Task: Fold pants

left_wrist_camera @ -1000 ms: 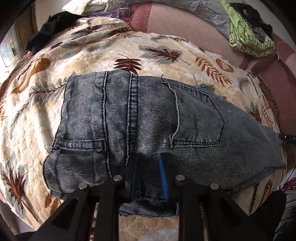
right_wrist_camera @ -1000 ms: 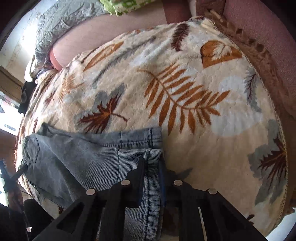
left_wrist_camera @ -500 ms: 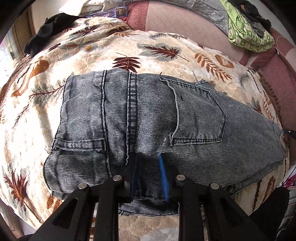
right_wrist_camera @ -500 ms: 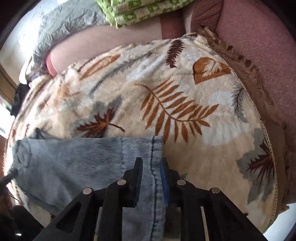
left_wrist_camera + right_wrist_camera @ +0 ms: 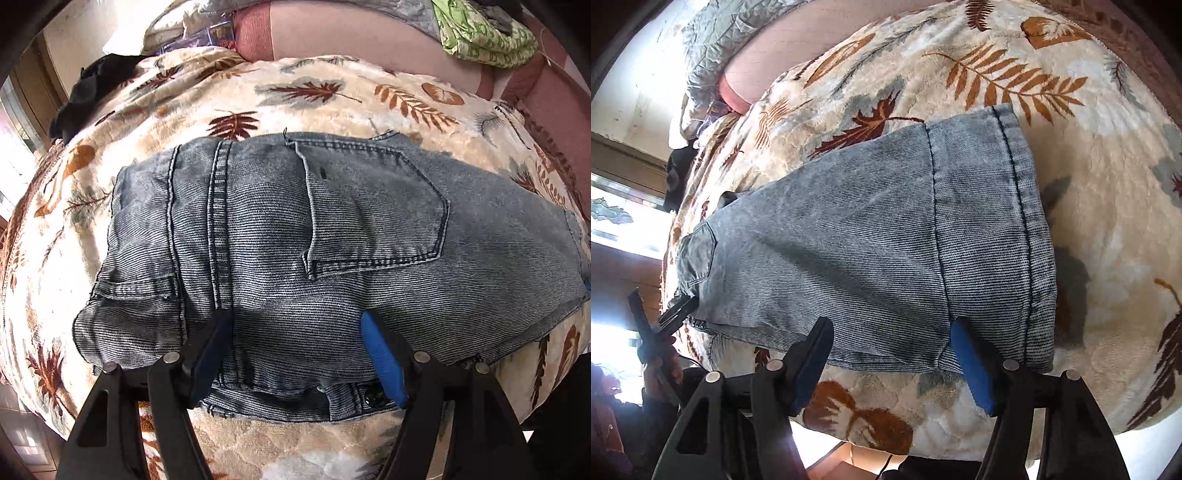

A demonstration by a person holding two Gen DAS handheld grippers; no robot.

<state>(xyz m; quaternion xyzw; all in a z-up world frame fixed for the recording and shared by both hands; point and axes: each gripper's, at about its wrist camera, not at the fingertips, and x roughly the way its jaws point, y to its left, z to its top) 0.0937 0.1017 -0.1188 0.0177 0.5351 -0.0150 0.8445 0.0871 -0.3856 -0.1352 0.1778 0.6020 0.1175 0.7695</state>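
The jeans [image 5: 332,236] lie flat on a leaf-patterned blanket [image 5: 332,96] that covers a bed, folded so the two legs rest one on the other, with a back pocket [image 5: 376,214] facing up and the waistband at the near edge. The left gripper [image 5: 295,321] hangs over the waist end with its jaws spread wide, holding nothing; its blue pads [image 5: 384,365] stand either side of the denim near the waistband button [image 5: 373,397]. From the right wrist view, the leg end of the jeans [image 5: 886,240] stretches across the blanket [image 5: 1108,206] with the hem [image 5: 1030,236] at the right, its stitched band running top to bottom. The right gripper [image 5: 890,328] is also spread wide and grips nothing, its fingers just over the near edge of the cloth close to the hem. A green patterned cloth [image 5: 484,33] lies bunched on the pink sofa back [image 5: 351,37] beyond the blanket, and a dark garment [image 5: 92,92] sits at the far left corner
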